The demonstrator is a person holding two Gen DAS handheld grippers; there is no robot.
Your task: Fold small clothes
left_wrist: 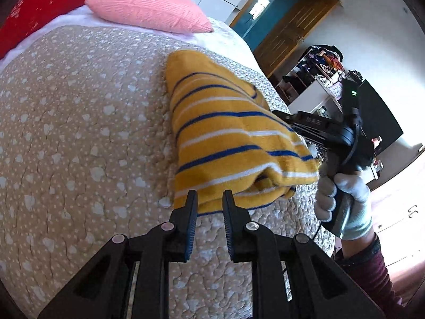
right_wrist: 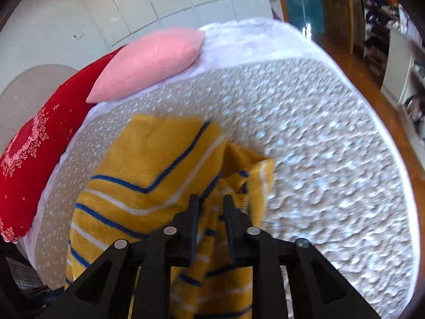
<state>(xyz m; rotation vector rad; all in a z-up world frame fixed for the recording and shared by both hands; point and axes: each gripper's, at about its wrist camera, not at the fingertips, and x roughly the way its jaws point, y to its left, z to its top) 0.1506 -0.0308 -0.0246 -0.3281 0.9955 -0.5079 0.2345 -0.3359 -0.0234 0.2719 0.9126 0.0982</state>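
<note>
A yellow garment (left_wrist: 225, 138) with blue and white stripes lies folded in layers on the beige quilted bed (left_wrist: 79, 133). My left gripper (left_wrist: 209, 199) is open at the garment's near folded edge, its fingers just over the cloth and holding nothing. My right gripper (right_wrist: 211, 202) is open right above the garment (right_wrist: 148, 164), with cloth showing in the gap between the fingers. The right gripper's body (left_wrist: 318, 127), held by a gloved hand, sits at the garment's right side in the left wrist view.
A pink pillow (left_wrist: 151, 8) and a red pillow (left_wrist: 45, 2) lie at the head of the bed. The bed edge (right_wrist: 393, 159) drops to a wooden floor. A cluttered shelf (left_wrist: 318, 69) and a dark screen (left_wrist: 377, 114) stand beyond the bed.
</note>
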